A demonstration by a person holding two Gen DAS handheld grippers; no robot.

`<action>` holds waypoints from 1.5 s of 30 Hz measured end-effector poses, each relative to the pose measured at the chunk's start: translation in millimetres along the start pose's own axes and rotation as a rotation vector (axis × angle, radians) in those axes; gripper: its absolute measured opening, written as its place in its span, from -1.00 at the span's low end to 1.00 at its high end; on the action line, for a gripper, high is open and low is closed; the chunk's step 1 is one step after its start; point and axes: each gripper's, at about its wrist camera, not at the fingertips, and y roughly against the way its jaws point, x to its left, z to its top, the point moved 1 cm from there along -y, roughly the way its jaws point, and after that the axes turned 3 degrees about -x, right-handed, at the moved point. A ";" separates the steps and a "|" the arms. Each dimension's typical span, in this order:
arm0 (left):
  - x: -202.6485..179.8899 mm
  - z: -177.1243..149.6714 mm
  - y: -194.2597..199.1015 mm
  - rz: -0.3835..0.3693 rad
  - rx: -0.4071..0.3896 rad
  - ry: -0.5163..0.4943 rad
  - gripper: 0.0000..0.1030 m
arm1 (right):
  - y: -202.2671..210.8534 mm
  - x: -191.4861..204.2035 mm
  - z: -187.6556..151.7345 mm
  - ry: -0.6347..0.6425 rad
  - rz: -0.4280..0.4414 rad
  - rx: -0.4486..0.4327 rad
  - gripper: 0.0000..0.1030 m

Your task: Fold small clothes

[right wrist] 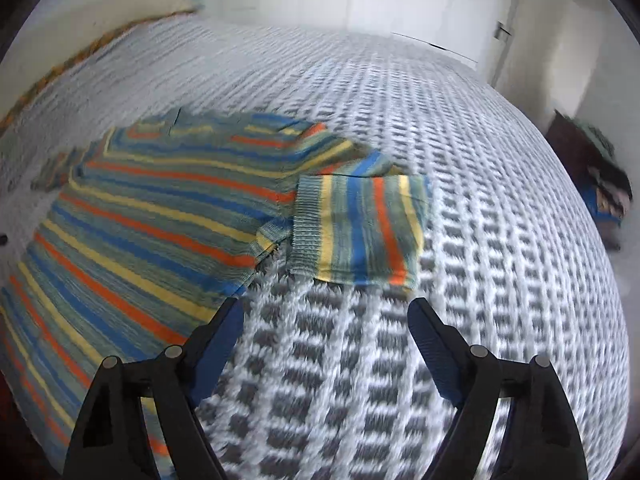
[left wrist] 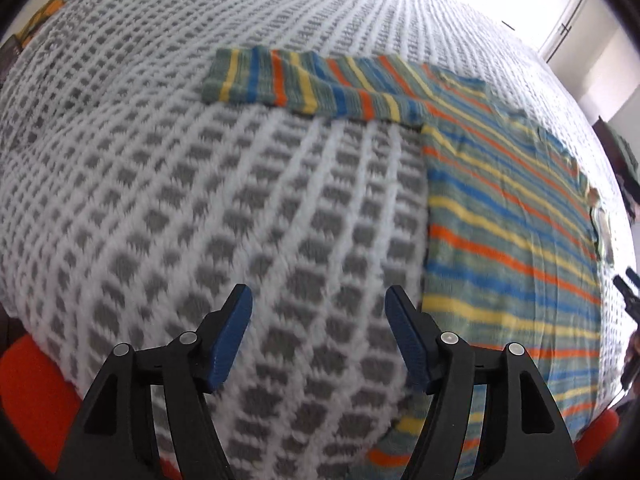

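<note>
1. Sweater (left wrist: pixel 508 208) is lying flat on the bed's checked blanket (left wrist: pixel 200 200), filling the right of the left wrist view, one sleeve (left wrist: pixel 304 84) stretching toward upper centre. The left tongs (left wrist: pixel 319 334) are standing spread at the bottom, pinching nothing, over bare blanket just beside the hem.

2. Sweater (right wrist: pixel 140 216) is occupying the left of the right wrist view, its folded sleeve (right wrist: pixel 360 228) sitting at centre. The right tongs (right wrist: pixel 326 340) are gaping, empty, just below the cuff. Closing here risks catching fluffy blanket along with the knit, dragging the sleeve askew.
</note>
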 end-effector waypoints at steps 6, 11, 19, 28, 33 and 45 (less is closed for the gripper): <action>-12.9 -19.1 4.7 0.074 0.057 -0.043 0.38 | -81.5 -1.9 28.9 0.189 0.012 0.107 -0.66; -12.5 -7.9 15.5 0.047 0.012 -0.009 0.38 | -40.4 -146.4 23.7 -0.404 -0.098 -0.047 -0.87; -47.7 -25.5 11.7 0.052 0.024 -0.115 0.38 | -26.2 -249.6 -97.1 -0.883 -0.271 0.111 -0.17; -115.9 -36.9 12.8 -0.025 -0.100 -0.390 0.39 | -13.2 -46.3 -4.9 -0.556 0.324 0.048 -0.09; -123.7 -94.2 2.6 -0.037 0.005 -0.600 0.40 | -15.9 114.4 -24.3 -0.208 0.554 0.275 0.11; -109.9 -110.1 62.1 -0.116 -0.080 -0.591 0.57 | 81.1 131.4 -86.4 -0.283 0.319 0.305 0.13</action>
